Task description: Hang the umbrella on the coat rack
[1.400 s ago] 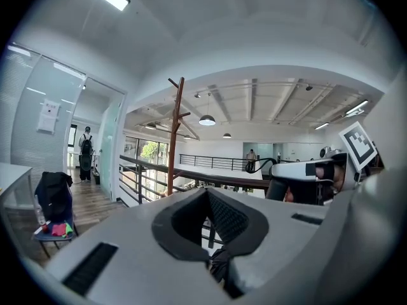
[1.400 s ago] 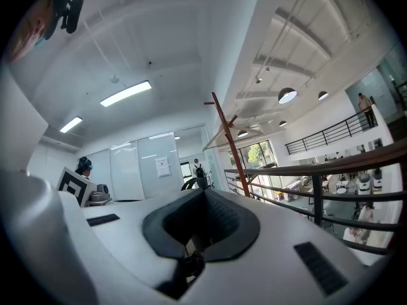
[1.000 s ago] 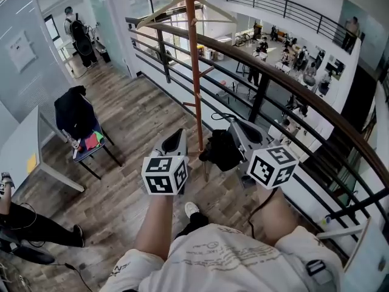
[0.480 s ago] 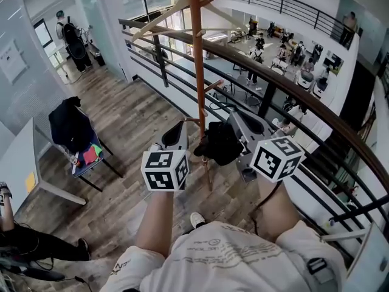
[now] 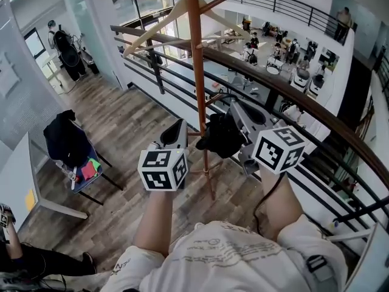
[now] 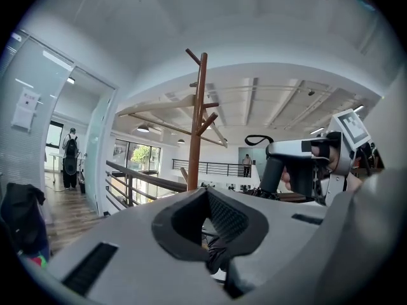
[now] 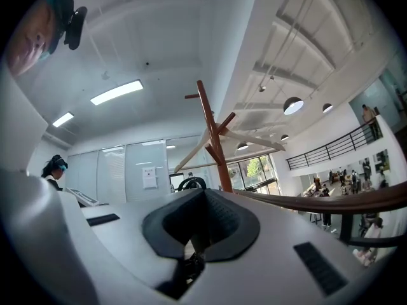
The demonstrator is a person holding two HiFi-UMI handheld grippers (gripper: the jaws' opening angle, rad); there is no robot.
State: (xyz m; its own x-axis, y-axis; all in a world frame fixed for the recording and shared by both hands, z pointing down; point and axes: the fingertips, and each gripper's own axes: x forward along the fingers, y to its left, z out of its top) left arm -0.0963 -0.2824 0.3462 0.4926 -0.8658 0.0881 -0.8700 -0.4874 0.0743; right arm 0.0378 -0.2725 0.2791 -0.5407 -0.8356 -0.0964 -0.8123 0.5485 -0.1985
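The brown wooden coat rack (image 5: 196,72) stands straight ahead, its pegs branching high up (image 6: 198,100) (image 7: 213,129). A pale wooden hanger (image 5: 159,24) rests across its top. My right gripper (image 5: 234,110) is shut on the black folded umbrella (image 5: 220,137), which bunches just right of the pole. The umbrella's strap loop (image 5: 226,97) sticks up above the jaws (image 7: 191,183). My left gripper (image 5: 176,128) hovers just left of the pole with its jaws together and nothing between them. In the left gripper view, the right gripper (image 6: 305,161) shows with the loop (image 6: 257,138) above it.
A dark curved handrail with black bars (image 5: 292,90) runs right behind the rack, over an atrium with people below. A chair draped with black clothing (image 5: 67,142) and a white table (image 5: 24,181) stand at left. A person's legs (image 5: 30,263) lie at the bottom left.
Both grippers have risen and come closer to the pole. The umbrella has moved with the right gripper from near the rack's base to beside its lower pegs.
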